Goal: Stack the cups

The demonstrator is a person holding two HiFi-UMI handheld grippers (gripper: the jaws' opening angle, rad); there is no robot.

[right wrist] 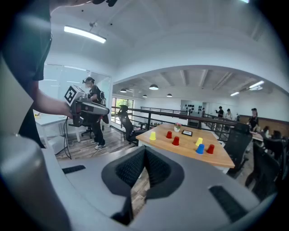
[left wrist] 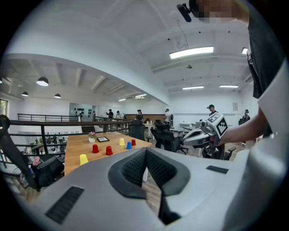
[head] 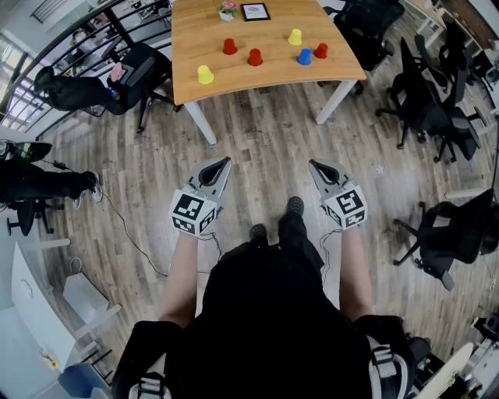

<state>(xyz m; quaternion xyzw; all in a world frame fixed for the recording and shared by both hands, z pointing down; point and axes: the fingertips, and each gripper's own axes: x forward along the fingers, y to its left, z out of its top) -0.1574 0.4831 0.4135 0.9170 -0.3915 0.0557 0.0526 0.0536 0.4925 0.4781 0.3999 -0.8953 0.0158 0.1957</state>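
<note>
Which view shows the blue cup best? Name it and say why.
The head view: the blue cup is seen from above, unobstructed, its spot on the table plain. The right gripper view shows the blue cup side-on and small; the left gripper view shows it smaller still, far off.

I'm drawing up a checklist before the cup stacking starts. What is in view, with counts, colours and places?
Red cups: three, red, spread across the table.
Yellow cups: two, yellow, one front left, one back right.
Blue cup: one, blue, beside the rightmost red cup.
Table: one, light wood, ahead of the person.
Flower pot: one, white, table's far edge.
Picture frame: one, black, beside the pot.
Office chairs: several, black, around the table.
Left tongs: grey, shut, empty, over the floor.
Right tongs: grey, shut, empty, over the floor.
</note>
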